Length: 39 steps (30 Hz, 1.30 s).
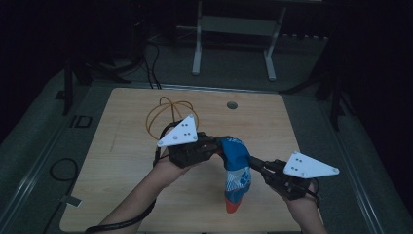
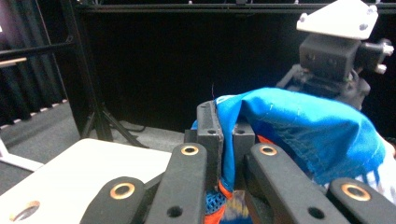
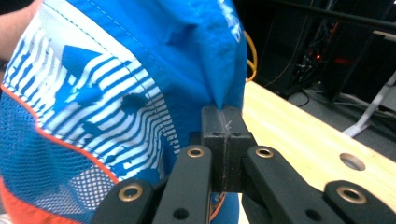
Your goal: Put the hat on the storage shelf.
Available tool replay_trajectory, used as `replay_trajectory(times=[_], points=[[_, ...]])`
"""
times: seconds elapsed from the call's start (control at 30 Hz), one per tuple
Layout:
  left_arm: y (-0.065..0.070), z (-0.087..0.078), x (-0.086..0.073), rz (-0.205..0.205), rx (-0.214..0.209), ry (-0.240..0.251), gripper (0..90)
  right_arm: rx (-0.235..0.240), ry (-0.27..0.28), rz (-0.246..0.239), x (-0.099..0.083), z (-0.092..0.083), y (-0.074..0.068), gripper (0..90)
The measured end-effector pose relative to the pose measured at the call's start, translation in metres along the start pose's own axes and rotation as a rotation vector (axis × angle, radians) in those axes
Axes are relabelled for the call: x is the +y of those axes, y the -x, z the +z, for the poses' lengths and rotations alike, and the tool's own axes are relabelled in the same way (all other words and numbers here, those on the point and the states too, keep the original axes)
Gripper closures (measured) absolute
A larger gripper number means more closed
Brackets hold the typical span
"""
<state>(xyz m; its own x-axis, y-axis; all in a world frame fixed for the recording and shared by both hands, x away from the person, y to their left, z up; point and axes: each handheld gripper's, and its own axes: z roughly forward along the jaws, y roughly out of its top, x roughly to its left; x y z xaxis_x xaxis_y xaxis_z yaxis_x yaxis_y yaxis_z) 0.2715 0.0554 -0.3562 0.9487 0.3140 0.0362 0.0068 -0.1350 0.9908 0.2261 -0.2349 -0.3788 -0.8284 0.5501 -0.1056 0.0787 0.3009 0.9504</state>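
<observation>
Blue garment (image 1: 237, 163): white print, unreadable.

Light: dim throughout; the far end of the room falls into near black.
Worktop (image 1: 126, 146): pale wood grain with rounded corners, and a round cable hole (image 1: 232, 105) near its far edge.
Floor (image 1: 39, 146): grey, running around the worktop on all sides.
Far furniture: a white frame (image 1: 234, 29) on two legs with flat feet, standing beyond the worktop.
Left side: dark stands (image 1: 68, 83) and black cables (image 1: 151, 63) trailing across the floor.
Right side: dark stand legs (image 1: 336, 97) beside the worktop.
Walls: too dark to tell.
</observation>
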Motion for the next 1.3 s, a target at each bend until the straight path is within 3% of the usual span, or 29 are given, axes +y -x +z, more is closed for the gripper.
replay_trajectory(times=[0.27,0.47,0.57,0.67,0.87,1.03,1.23,1.3], points=[[0.000,-0.010,-0.009,0.016,0.003,-0.054,87.6,-0.035,0.016,-0.017,0.013,-0.013,0.007,90.0],[0.003,-0.016,-0.016,0.023,0.019,-0.080,85.3,-0.031,0.000,-0.039,0.023,-0.012,0.007,90.0],[0.005,-0.022,-0.018,0.038,0.042,-0.092,73.0,-0.027,-0.015,-0.060,0.029,-0.008,0.007,90.0],[0.003,-0.033,-0.022,0.025,0.067,-0.093,60.9,-0.020,-0.019,-0.066,0.034,-0.005,0.007,90.0],[0.002,-0.057,-0.032,-0.008,0.122,-0.103,51.6,-0.016,-0.019,-0.064,0.039,-0.001,0.008,90.0],[0.009,-0.077,-0.055,-0.039,0.152,-0.137,45.1,-0.018,-0.014,-0.060,0.047,0.002,0.012,90.0],[0.015,-0.099,-0.089,-0.088,0.190,-0.156,40.8,-0.038,-0.002,-0.089,0.068,0.010,0.016,90.0],[0.017,-0.106,-0.100,-0.098,0.225,-0.155,36.4,-0.044,0.003,-0.099,0.076,0.014,0.018,90.0]])
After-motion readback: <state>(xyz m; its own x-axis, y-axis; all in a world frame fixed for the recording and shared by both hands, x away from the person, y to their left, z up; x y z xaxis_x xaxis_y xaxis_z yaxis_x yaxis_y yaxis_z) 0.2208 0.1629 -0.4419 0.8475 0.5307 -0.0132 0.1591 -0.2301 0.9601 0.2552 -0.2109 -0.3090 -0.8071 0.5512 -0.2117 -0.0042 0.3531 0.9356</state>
